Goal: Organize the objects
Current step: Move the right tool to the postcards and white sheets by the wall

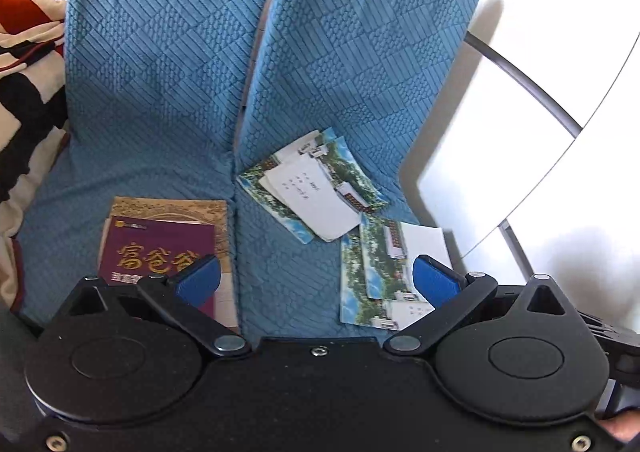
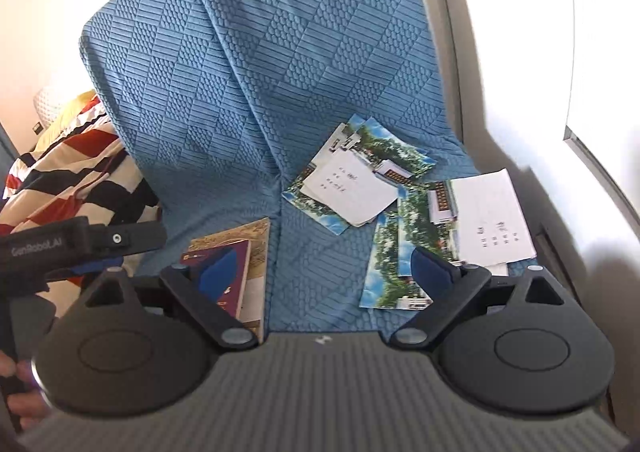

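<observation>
Both tongs spread, empty: left gripper (image 1: 316, 276), right gripper (image 2: 316, 272). Glossy landscape photo cards w/ white backs (image 2: 352, 180) scattered on blue quilted sofa cover (image 2: 280, 64), 12–2 o'clock; maroon gold-lettered booklet (image 1: 156, 252) at 10.

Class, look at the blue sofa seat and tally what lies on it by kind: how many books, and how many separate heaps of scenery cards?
Books, one purple-covered lying on one tan-covered: 2
Loose heaps of glossy scenery cards, one further back, one nearer: 2
Total: 4
</observation>
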